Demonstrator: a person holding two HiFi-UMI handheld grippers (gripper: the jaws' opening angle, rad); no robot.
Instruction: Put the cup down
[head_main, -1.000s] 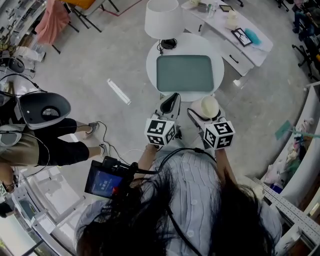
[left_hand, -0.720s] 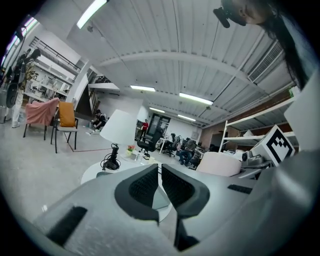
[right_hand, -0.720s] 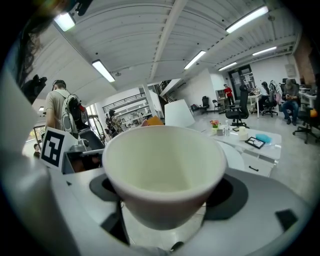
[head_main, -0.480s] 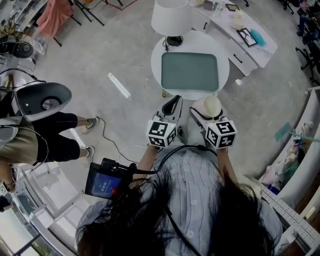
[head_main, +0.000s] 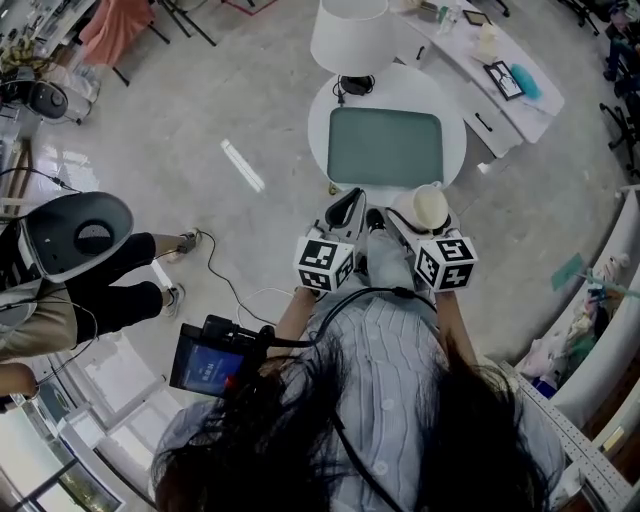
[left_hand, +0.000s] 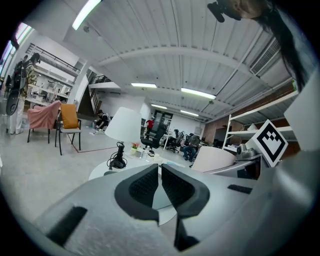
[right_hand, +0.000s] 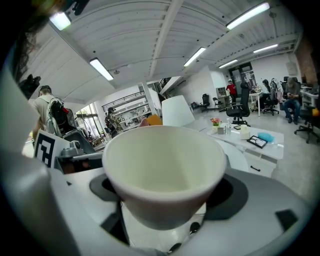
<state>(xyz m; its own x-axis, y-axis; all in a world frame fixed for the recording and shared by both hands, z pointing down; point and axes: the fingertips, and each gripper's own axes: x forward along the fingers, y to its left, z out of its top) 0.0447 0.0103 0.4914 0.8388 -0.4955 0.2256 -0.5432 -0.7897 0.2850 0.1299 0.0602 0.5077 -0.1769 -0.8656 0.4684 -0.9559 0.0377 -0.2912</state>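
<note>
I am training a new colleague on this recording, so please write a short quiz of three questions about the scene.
1. True or false: the left gripper holds the cup.
2. What lies on the round table? A) a grey-green tray B) a laptop C) a plate
3. Fill in: beyond the tray stands a ____ with a white shade.
Key: 1 false, the right gripper holds it; 2 A; 3 lamp.

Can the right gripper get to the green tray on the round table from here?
Probably yes: the tray lies just ahead of the right gripper and its cup, top bare; the lamp stands beyond, the left gripper alongside.
</note>
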